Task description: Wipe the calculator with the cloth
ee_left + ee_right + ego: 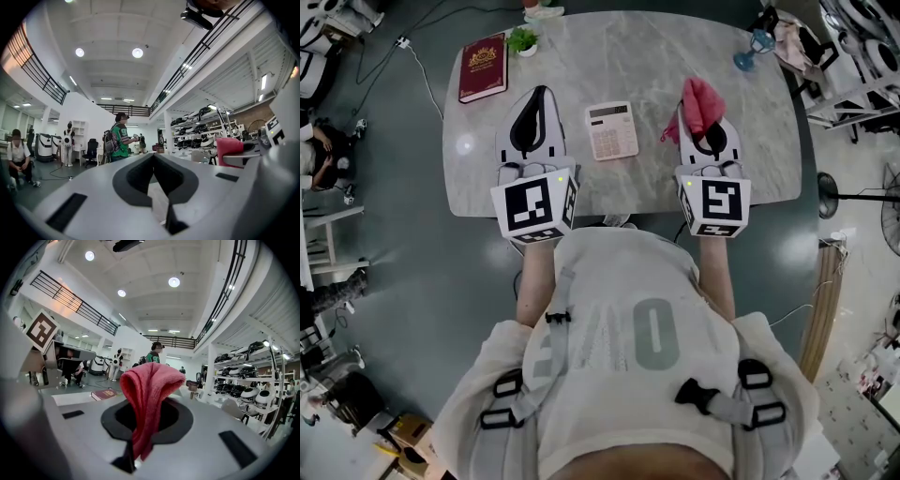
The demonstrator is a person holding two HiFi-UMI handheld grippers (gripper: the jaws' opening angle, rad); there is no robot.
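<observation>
Pink ribbed cloth (pixel 701 103), marbled grey table (pixel 656 56)

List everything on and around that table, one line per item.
table: one, grey marble, centre of the head view
calculator: one, pale, on the table between the two tools
book: one, dark red, far left corner of the table
plant: one, green in a white pot, just right of the book
blue item: one, far right of the table, too small to identify
cloth: one, pink-red, hanging from the right tool
left tool: one, grey and black, left of the calculator, shut and empty
right tool: one, grey and black, right of the calculator, shut on the cloth
</observation>
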